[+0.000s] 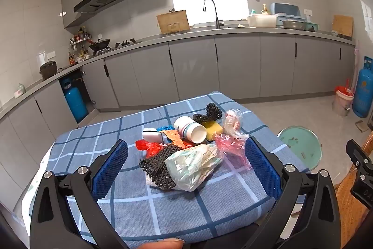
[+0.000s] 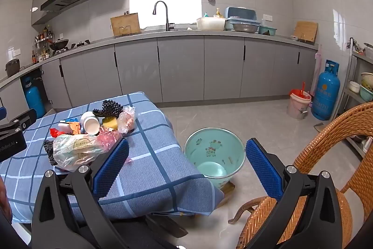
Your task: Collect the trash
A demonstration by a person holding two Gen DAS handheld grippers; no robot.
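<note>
A pile of trash lies on the blue checked tablecloth [image 1: 163,209]: a crumpled pale plastic bag [image 1: 193,165], black foam netting [image 1: 158,167], a white cup [image 1: 191,130] on its side, a yellow sponge [image 1: 213,128], red [image 1: 149,146] and pink [image 1: 229,146] wrappers. My left gripper [image 1: 186,169] is open, its blue pads on either side of the near end of the pile, holding nothing. My right gripper [image 2: 186,167] is open and empty over the table's right edge. A green bucket [image 2: 214,153] stands on the floor beside the table; the pile also shows in the right wrist view [image 2: 79,148].
A wicker chair [image 2: 326,167] stands at the right, close to my right gripper. Grey kitchen cabinets [image 2: 181,67] run along the back wall. A blue gas cylinder [image 2: 326,95] and a pink bin [image 2: 298,104] stand at the far right.
</note>
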